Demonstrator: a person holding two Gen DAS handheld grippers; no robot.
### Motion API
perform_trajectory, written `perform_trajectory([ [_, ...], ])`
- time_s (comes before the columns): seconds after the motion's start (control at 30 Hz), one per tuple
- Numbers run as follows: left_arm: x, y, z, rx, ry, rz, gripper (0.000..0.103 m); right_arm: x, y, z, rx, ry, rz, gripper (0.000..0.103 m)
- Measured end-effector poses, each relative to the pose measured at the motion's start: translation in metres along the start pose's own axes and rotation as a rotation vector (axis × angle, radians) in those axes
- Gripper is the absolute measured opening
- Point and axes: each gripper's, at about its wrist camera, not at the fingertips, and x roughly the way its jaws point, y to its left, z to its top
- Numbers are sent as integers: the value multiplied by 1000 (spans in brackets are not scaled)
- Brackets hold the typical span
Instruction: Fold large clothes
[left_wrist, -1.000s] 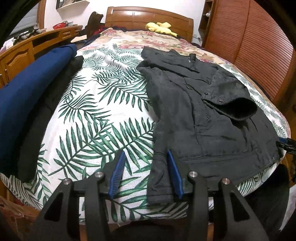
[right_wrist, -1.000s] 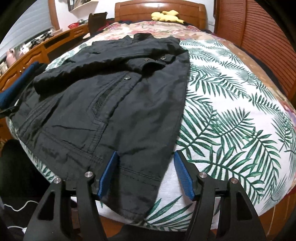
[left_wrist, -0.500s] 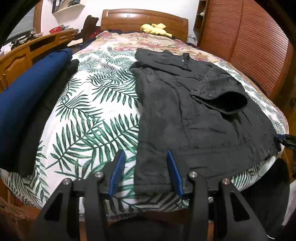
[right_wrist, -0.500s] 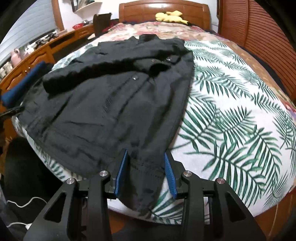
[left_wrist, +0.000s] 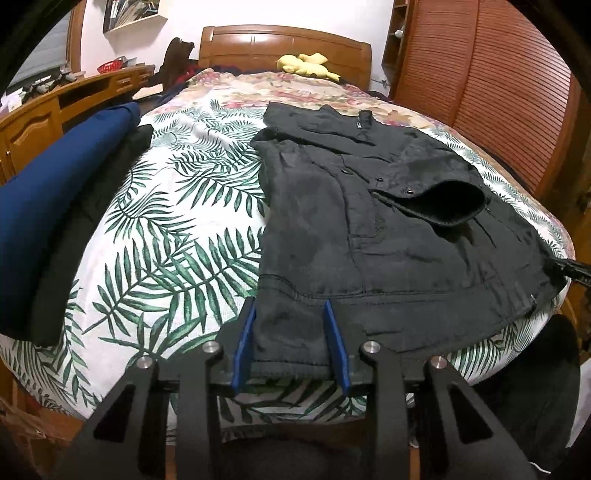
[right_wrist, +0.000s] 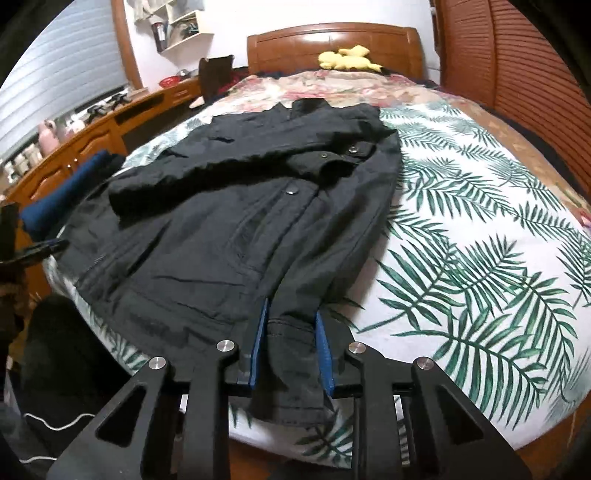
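Left wrist view: our left gripper (left_wrist: 290, 345) has its blue pads (left_wrist: 334, 347) spread apart, one on each side of the hem corner of the black jacket (left_wrist: 332, 229). The cloth lies between the pads, and a visible gap remains on both sides. We judge this grip as not yet closed.

Right wrist view: our right gripper (right_wrist: 291, 350) brackets the opposite hem corner. Its pads stand closer together and the fabric bunches between them. We cannot tell whether they pinch the cloth firmly.

Ahead of both claws, the jacket lies flat on the leaf-print bedspread (left_wrist: 177, 236), collar away from us. One sleeve (left_wrist: 432, 192) is folded across the front, with its open cuff facing the left claw's right side.

Handling judgement:
- The fabric looks thick and soft, with a doubled, stitched hem. Expect noticeable weight and sag between the two grips.
- The hem band is the firmest hold. Seat each corner deep between the pads.
- The snap buttons (right_wrist: 291, 191) on the front are hard points. Do not clamp on them.
- The crossed sleeve lies loose and may slide off when we lift.

Farther out, to the left of the left claw, a navy folded garment (left_wrist: 55, 206) rests along the bed edge. A yellow plush toy (left_wrist: 308, 64) sits by the wooden headboard (left_wrist: 280, 46).
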Motion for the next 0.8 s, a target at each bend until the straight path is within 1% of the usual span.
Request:
perform_trajectory([
  [0.07,0,0,0,1,-6,3,34,8,-5,-3,15,41,-17,25],
  [0.1,-1,-1,0,4,-11,9,34,11,-8,-5,31,54,-8,26],
  [0.17,-1,-4,-1,17,-18,15,30,14,-14,-11,81,56,20,28],
  [0.2,-1,-5,0,22,-23,22,25,15,-15,-12,101,52,26,28],
  [0.3,-5,-7,4,27,-35,27,7,13,-10,-11,83,41,7,29],
  [0.37,-11,-10,9,31,-46,26,4,10,-9,-7,81,21,20,18],
  [0.4,-14,-12,12,34,-53,25,4,6,-10,-4,81,3,24,16],
  [0.47,-28,-16,23,27,-91,17,3,-7,-11,6,80,-58,32,12],
  [0.57,-51,-19,44,8,-142,-6,3,-37,-12,27,85,-156,55,10],
  [0.67,-72,-35,65,43,-183,-3,3,-72,-4,54,60,-235,57,8],
  [0.8,-111,-55,95,81,-269,-11,3,-109,10,80,20,-317,43,7],
])
